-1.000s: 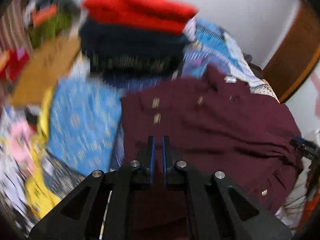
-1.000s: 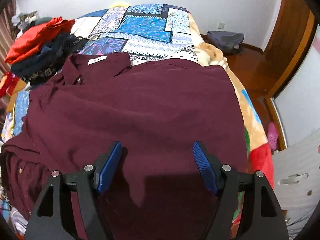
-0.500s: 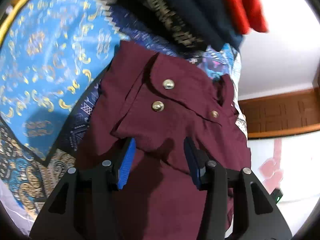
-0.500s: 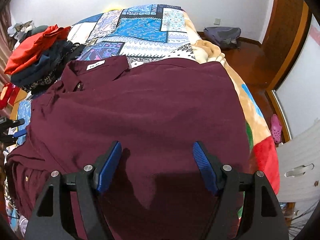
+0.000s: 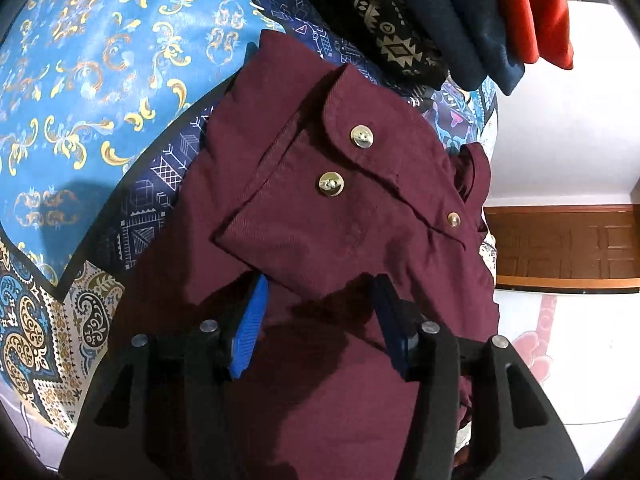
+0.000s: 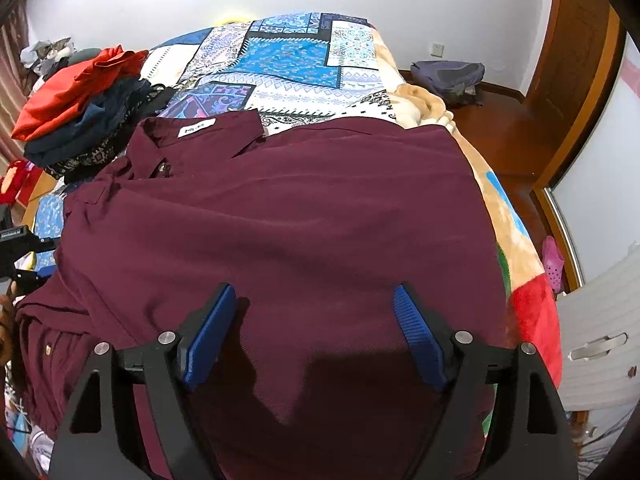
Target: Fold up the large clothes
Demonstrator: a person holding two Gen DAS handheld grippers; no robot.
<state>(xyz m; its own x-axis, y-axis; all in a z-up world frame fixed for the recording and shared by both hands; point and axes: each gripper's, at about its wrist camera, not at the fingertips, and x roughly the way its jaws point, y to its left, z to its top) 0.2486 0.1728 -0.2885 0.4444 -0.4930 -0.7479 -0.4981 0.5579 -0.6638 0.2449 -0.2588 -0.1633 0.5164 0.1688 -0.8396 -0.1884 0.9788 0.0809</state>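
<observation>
A large maroon shirt (image 6: pixel 288 216) lies spread back-up on the patterned bed, its collar with a white label (image 6: pixel 196 130) at the far left. In the left wrist view its buttoned cuff (image 5: pixel 340 184) lies folded over the sleeve. My left gripper (image 5: pixel 320 304) hovers just over that sleeve below the cuff, jaws opening, blue pads apart with cloth beneath them but not pinched. My right gripper (image 6: pixel 312 312) stands over the shirt's near hem, jaws opening wide, nothing between the pads. The left gripper's body (image 6: pixel 20 252) shows at the left edge of the right wrist view.
A pile of folded clothes (image 6: pixel 80 108) in red, navy and patterned black sits at the bed's far left. The patchwork bedspread (image 6: pixel 296 60) stretches behind the shirt. A grey bag (image 6: pixel 448 76) lies on the wooden floor by a door (image 6: pixel 580 60). White drawers (image 6: pixel 600 348) stand at the right.
My left gripper dropped down toward the sleeve, rolled, and went from shut to open. My right gripper stayed in place and its jaws widened a little.
</observation>
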